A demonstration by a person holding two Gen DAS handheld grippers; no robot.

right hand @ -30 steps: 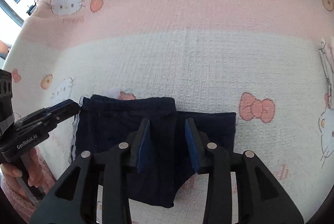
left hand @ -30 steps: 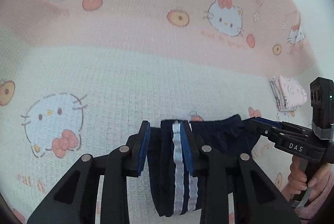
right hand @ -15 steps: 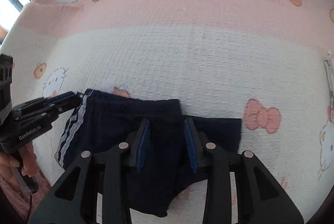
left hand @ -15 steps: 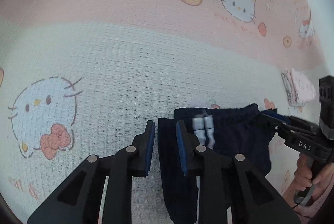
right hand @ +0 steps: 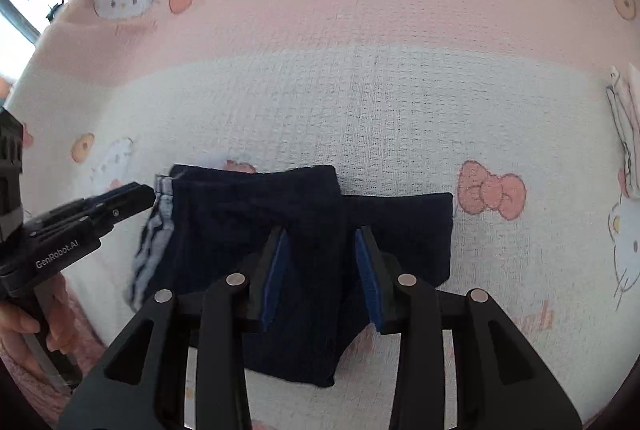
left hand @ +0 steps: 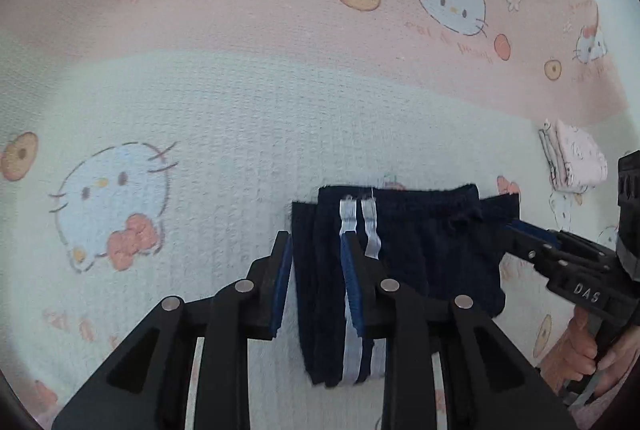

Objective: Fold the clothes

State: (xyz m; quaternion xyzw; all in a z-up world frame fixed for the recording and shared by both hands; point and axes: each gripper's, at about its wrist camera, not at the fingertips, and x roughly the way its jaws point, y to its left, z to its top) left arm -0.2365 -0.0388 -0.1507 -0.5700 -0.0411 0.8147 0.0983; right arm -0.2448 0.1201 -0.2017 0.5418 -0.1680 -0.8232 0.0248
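Here the navy shorts (left hand: 420, 254) lie folded on a Hello Kitty blanket (left hand: 240, 117), directly ahead of and partly beneath both tools; the surface under the blanket is hidden, so I cannot say what it is. The left tool (left hand: 316, 286) has its blue pads apart, straddling the white-striped side seam (left hand: 370, 226) at the shorts' left edge; no cloth looks pinched, so I judge it open and ungripping. The right tool (right hand: 322, 272) is likewise spread, its pads hanging over the dark middle where one leg overlaps the other, holding nothing.

What could go wrong: the overlapping leg in the right wrist view sits slightly askew, its edge stepped against the layer below; a pad dragging across it on the way down would likely pull the layers apart and undo the fold. The left tool, closing where it is, may catch only the top layer at the striped seam, so a lift would peel the garment open. The soft blanket could also bunch up into a grasp.

A small folded pink garment (left hand: 576, 159) lies well off to the right of the left tool.

Readable writing: "DAS" on the right tool's body seen from the left; "GenRobot.AI" on the left tool seen from the right; the blanket prints "eat & peach", partly blurred.
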